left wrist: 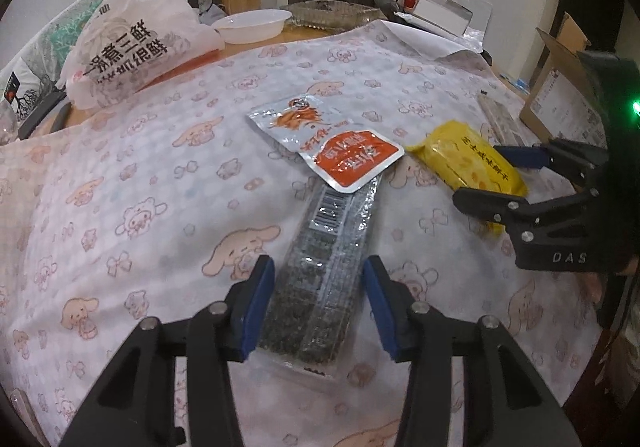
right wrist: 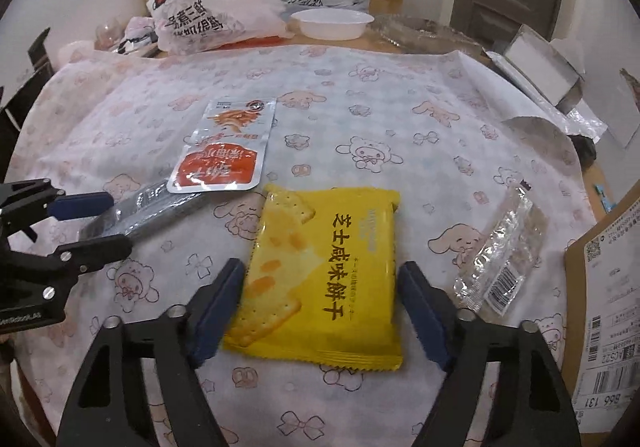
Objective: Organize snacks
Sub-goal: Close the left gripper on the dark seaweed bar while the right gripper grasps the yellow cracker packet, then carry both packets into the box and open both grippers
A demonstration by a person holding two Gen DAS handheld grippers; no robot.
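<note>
— Left gripper (left wrist: 318, 301) first: its blue pads straddle the near end of the long dark seaweed packet (left wrist: 320, 279), one on each side. A thin gap shows at each pad, so the jaws stand apart, not pinching.

— And the right gripper (right wrist: 322, 311)?

— Same pose around the yellow cracker packet (right wrist: 324, 275). Both pads sit just beside its edges without pressing, jaws spread.

— Where do the snacks lie?

— All on the cartoon-printed cloth (left wrist: 140, 167). The orange-and-silver pouch (left wrist: 324, 143) overlaps the far end of the seaweed packet. The cracker packet lies just to its right. A clear wrapped packet (right wrist: 500, 259) sits further right, near a cardboard box (right wrist: 608, 287).

— Behind them?

— A white plastic bag (right wrist: 212, 11) and a white bowl (right wrist: 332, 23) at the table's far edge.
</note>
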